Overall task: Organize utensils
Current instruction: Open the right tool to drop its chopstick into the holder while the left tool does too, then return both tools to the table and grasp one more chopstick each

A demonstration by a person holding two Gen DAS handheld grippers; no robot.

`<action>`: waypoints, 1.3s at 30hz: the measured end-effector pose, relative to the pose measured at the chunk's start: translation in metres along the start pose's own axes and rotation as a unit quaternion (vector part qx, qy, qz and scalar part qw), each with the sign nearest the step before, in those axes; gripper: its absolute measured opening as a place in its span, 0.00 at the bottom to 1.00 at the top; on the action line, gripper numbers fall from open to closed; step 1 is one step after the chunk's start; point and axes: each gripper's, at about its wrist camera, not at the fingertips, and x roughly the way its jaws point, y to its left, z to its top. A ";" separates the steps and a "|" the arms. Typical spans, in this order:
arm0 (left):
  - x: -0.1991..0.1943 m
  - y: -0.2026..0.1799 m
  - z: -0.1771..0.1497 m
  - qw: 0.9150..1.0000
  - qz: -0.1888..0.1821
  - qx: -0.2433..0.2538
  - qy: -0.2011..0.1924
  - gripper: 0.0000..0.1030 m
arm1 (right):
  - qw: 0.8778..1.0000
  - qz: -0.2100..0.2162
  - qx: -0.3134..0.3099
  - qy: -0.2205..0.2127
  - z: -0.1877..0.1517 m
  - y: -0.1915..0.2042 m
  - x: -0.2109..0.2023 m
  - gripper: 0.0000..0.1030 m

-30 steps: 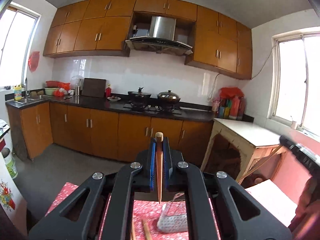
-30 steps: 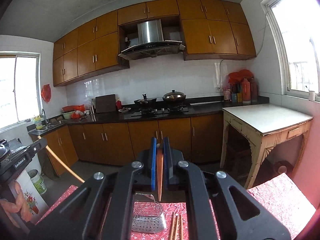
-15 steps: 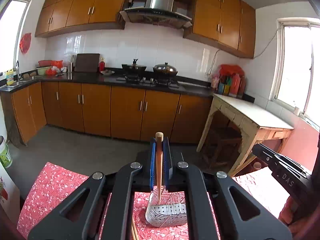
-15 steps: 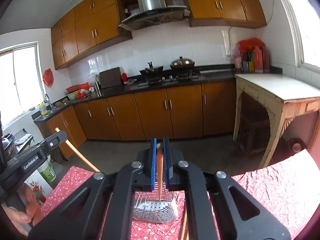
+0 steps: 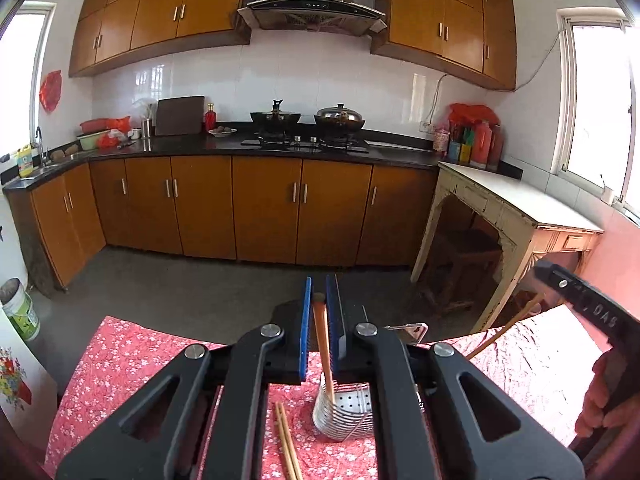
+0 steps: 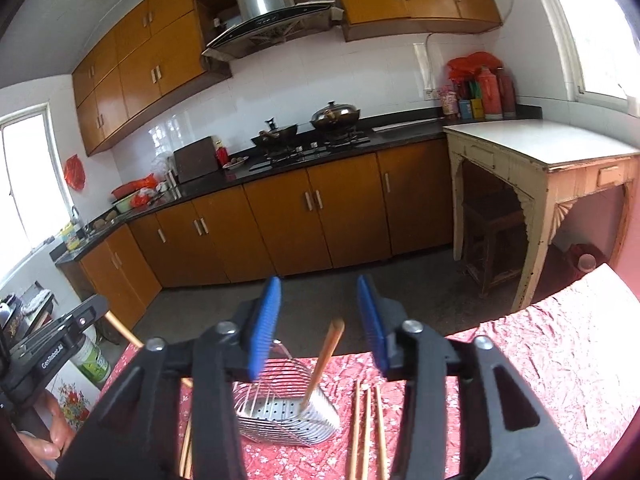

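Note:
A wire utensil holder [image 5: 344, 412] [image 6: 280, 404] stands on the red floral tablecloth [image 5: 120, 368]. My left gripper [image 5: 319, 300] is nearly shut around a wooden chopstick [image 5: 322, 344] whose lower end is inside the holder. My right gripper [image 6: 318, 312] is open above the holder; a chopstick [image 6: 322, 360] leans loose in the holder between its blue pads [image 6: 264, 320]. Loose chopsticks lie on the cloth beside the holder [image 6: 366, 428] [image 5: 286, 440].
The right gripper body [image 5: 588, 308] shows at the right of the left wrist view, the left one [image 6: 52, 344] at the left of the right wrist view. Beyond the table edge are the kitchen floor, wooden cabinets [image 5: 264, 208] and a cream side table [image 6: 540, 152].
Both grippers tilted down over the holder. My right gripper opened and let its chopstick drop into the holder. My left gripper lowered its chopstick into the holder.

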 end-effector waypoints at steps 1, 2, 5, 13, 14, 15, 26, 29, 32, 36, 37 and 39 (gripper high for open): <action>-0.002 0.003 -0.001 1.000 0.001 -0.001 0.000 0.07 | 1.000 -0.007 0.005 -0.005 0.000 -0.007 -0.004 0.55; -0.005 0.007 -0.002 1.000 0.002 -0.003 0.000 0.08 | 1.000 -0.019 0.011 -0.012 -0.001 -0.014 -0.009 0.62; -0.016 0.019 -0.006 1.000 0.011 -0.008 0.002 0.17 | 0.997 -0.063 0.026 -0.025 -0.004 -0.039 -0.021 0.66; -0.039 0.078 -0.060 0.999 0.041 -0.014 0.008 0.61 | 0.987 -0.141 0.052 0.063 -0.064 -0.127 -0.010 0.66; -0.039 0.085 -0.070 0.999 0.045 -0.009 0.010 0.62 | 0.983 -0.150 0.048 0.097 -0.076 -0.135 -0.003 0.66; -0.036 0.091 -0.085 0.998 0.058 0.001 0.021 0.65 | 0.975 -0.171 0.037 0.137 -0.092 -0.142 0.006 0.66; -0.013 0.120 -0.175 0.986 0.102 -0.017 0.132 0.98 | 0.974 -0.140 -0.021 0.178 -0.175 -0.118 0.017 0.80; -0.015 0.111 -0.189 0.987 0.086 -0.010 0.136 0.98 | 0.969 -0.115 -0.023 0.218 -0.191 -0.108 0.030 0.42; -0.013 0.103 -0.198 0.986 0.071 -0.009 0.151 0.96 | 0.965 -0.103 -0.023 0.241 -0.210 -0.099 0.036 0.34; -0.006 0.093 -0.211 0.983 0.054 0.004 0.177 0.73 | 0.962 -0.111 -0.056 0.242 -0.226 -0.089 0.039 0.33; -0.004 0.090 -0.214 0.982 0.049 0.006 0.184 0.66 | 0.961 -0.116 -0.064 0.244 -0.230 -0.085 0.039 0.27; 0.002 0.087 -0.218 0.979 0.040 0.007 0.198 0.58 | 0.960 -0.128 -0.076 0.238 -0.232 -0.084 0.040 0.13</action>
